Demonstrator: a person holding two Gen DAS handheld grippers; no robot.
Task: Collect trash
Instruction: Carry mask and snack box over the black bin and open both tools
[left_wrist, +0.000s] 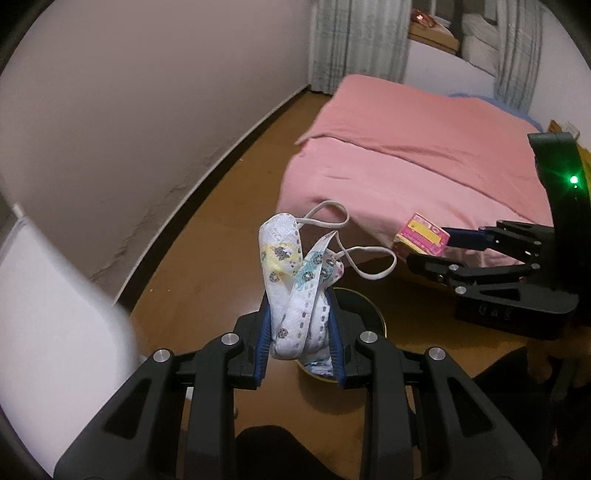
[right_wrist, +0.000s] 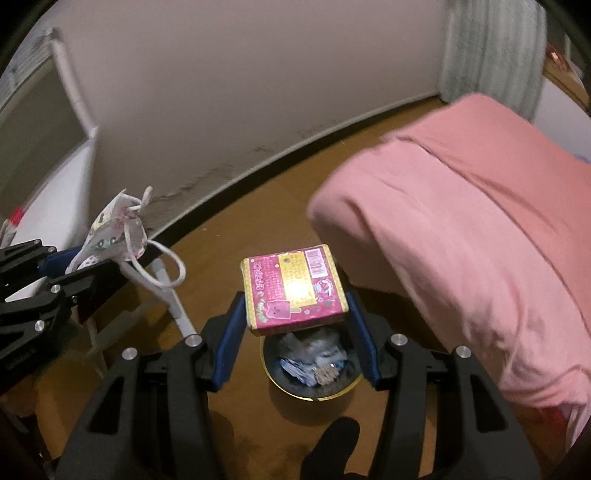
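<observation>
Both two-finger grippers are loaded and point steeply down over the bin. Left gripper (left_wrist: 301, 341) has its blue pads clamped on a crumpled white face mask printed with small coloured animals (left_wrist: 295, 291), whose white elastic ear loops (left_wrist: 369, 264) hang free beyond the jaws. Right gripper (right_wrist: 295, 328) grips a flat pink-and-yellow cardboard snack box (right_wrist: 293, 286) by its two side edges. Target is the small round dark waste bin with a gold rim (right_wrist: 310, 397), standing on the brown wooden floor (right_wrist: 236, 221) beside the bed under a pink blanket (right_wrist: 461, 221); it already holds crumpled wrappers. In the right wrist view the box overhangs only the far edge of the bin opening; in the left wrist view the mask hides most of the rim. Recommended procedure: centre each item over the opening before opening the jaws, lower it close to the rim, and release one item at a time. Check that the ear loops do not snag on a finger or drape outside the rim.
</observation>
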